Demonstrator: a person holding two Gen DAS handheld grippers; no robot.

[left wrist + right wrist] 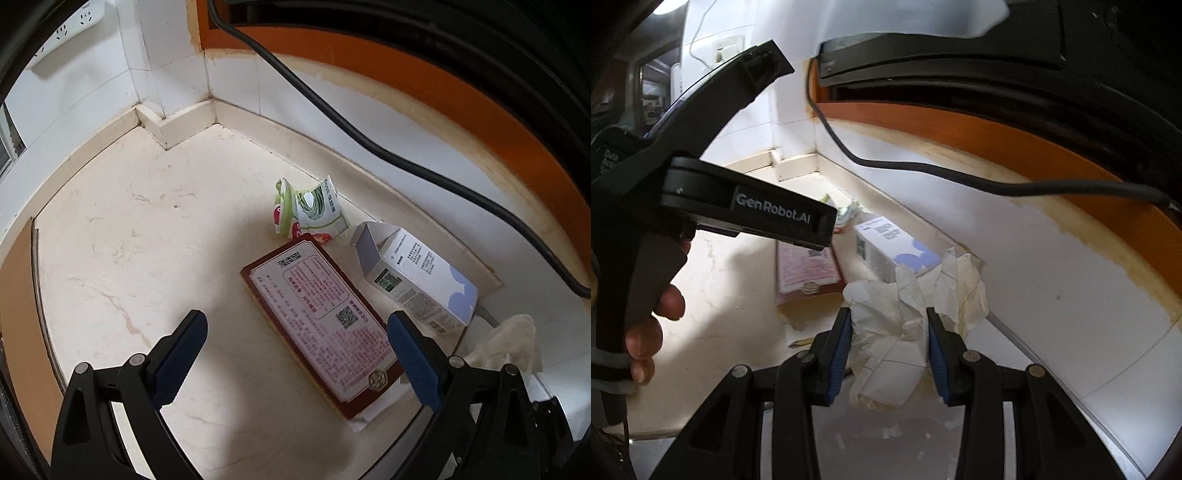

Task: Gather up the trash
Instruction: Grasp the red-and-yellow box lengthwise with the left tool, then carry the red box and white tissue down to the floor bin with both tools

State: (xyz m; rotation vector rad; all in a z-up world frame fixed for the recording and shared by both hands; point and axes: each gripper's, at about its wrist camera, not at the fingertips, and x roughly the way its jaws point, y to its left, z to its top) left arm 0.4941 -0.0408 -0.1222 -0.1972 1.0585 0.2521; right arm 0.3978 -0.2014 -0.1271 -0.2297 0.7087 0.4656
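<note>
A flat red box (321, 325) with a printed white label lies on the pale stone surface (147, 258). My left gripper (295, 321) hangs over its near half, jaws wide open, touching nothing. Beyond the box are a crushed green-and-white wrapper (314, 210) and a white-and-blue carton (421, 280) on its side with its flap open. Crumpled white paper (890, 321) fills the gap between the blue pads of my right gripper (889, 314), which is shut on it. The right wrist view also shows the red box (805, 269), the carton (894, 247) and the left gripper's body (746, 206).
A black cable (369, 136) sags across the white wall behind the trash, under an orange wooden ledge (480, 96). A power strip (74, 26) hangs at the upper left. Brown board (18, 314) borders the surface on the left. A person's fingers (646, 332) grip the left handle.
</note>
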